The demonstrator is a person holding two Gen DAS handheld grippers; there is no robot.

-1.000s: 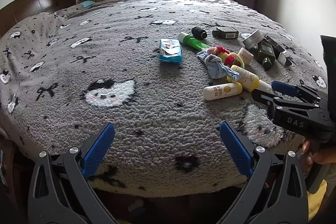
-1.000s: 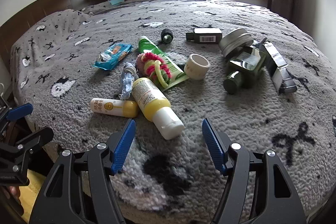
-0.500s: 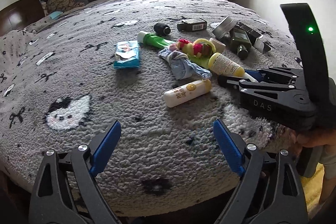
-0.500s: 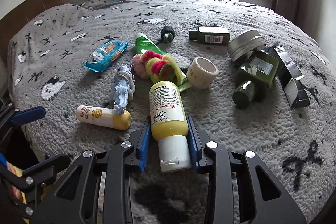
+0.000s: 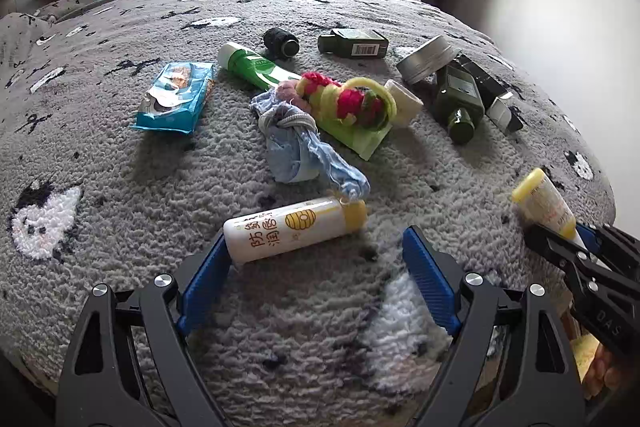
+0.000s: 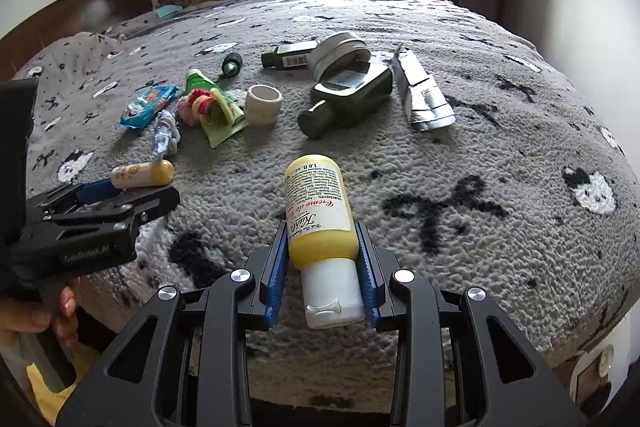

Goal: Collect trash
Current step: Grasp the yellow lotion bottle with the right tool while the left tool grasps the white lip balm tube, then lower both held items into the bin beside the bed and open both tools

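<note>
My right gripper (image 6: 322, 269) is shut on a yellow lotion bottle (image 6: 318, 215) with a white cap, held just above the grey bed cover (image 6: 480, 155). The bottle also shows at the right of the left wrist view (image 5: 544, 203). My left gripper (image 5: 316, 271) is open, its blue fingers either side of a small white tube with a yellow cap (image 5: 294, 229) lying on the cover. The tube shows in the right wrist view (image 6: 142, 174) in front of the left gripper (image 6: 100, 195).
Farther on the cover lie a blue snack wrapper (image 5: 176, 97), a blue rag (image 5: 300, 143), a green tube (image 5: 260, 67) under a knitted toy (image 5: 348, 99), a tape roll (image 5: 404, 103), green bottles (image 5: 458, 99), a tin (image 5: 426, 59) and a black cap (image 5: 282, 43).
My right gripper lifted the yellow bottle and pulled it back toward the bed's edge. My left gripper moved forward until its open fingers flank the white tube.
</note>
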